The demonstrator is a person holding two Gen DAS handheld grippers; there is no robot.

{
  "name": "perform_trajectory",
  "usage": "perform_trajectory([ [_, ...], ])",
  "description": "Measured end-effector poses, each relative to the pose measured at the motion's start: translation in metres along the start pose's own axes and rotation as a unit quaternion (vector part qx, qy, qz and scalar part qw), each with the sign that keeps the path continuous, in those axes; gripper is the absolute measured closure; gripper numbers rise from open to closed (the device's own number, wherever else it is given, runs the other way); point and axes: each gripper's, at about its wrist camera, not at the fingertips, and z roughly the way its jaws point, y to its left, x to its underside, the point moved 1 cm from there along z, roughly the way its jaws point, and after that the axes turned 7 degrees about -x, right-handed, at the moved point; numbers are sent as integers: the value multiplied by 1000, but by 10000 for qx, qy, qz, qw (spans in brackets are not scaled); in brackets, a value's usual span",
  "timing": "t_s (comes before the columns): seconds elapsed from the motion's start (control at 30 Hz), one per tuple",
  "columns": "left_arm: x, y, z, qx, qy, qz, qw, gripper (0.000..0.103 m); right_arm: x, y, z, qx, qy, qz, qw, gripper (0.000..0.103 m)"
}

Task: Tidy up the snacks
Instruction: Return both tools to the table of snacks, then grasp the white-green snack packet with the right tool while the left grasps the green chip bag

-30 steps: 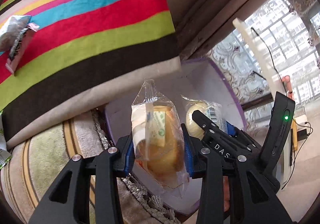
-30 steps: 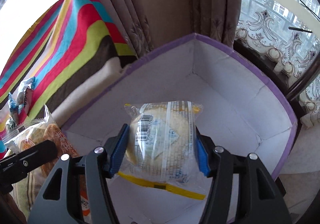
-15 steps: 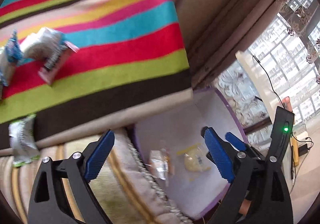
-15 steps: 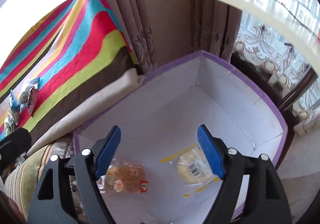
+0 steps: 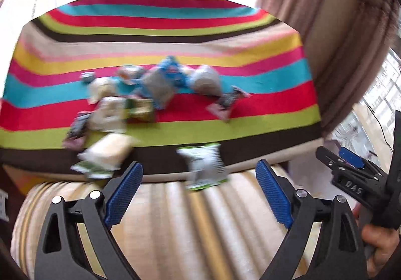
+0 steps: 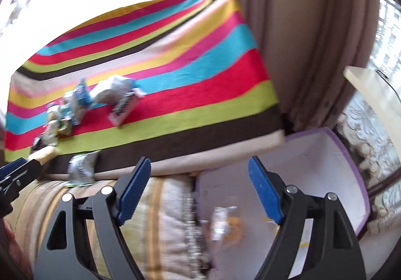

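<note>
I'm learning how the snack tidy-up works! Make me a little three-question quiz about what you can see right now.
1. True or false: the left tongs are gripping a snack.
2. Where is the white-and-green packet? A) inside the purple-edged box B) at the near edge of the striped blanket C) between the right tongs
3. Fill in: the wrapped cake lies inside the ____.

Key: 1 false, both tongs are open and hold nothing. 2 B. 3 box.
</note>
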Motion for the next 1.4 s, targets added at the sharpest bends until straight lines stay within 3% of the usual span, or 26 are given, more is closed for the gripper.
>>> perform_trajectory([
  [0.07,6,39,-9,-152,27,-199,9997,21,-4,21,5,-396,148,-20,9991,23],
  [0.17,14,86,-9,-231,271,-562,9978,33,-3,52,15,-653,359,-267,9969,23],
  [0.33,22,126,-2,-81,496,-810,9954,34,-1,87,33,-878,699,-518,9923,23],
  [0.53,20,119,23,-2,1046,-452,9935,34,10,123,55,-1043,1097,-823,9850,23],
  [0.73,15,119,48,39,1416,-413,9891,54,11,141,76,-1024,1352,-1068,9797,23],
  [0.8,13,118,53,127,1436,-370,9889,71,11,146,84,-1004,1405,-1158,9781,23],
  [1.0,-3,123,65,388,1242,-524,9901,77,7,153,100,-962,1474,-1199,9771,25],
  [1.1,-10,124,73,441,1270,-605,9891,77,6,157,109,-933,1536,-1244,9758,39],
  [1.33,-20,119,85,312,1268,-576,9898,75,6,163,121,-842,1560,-1313,9754,46],
  [1.4,-20,120,88,325,1285,-624,9892,74,8,166,119,-743,1524,-1386,9757,56],
])
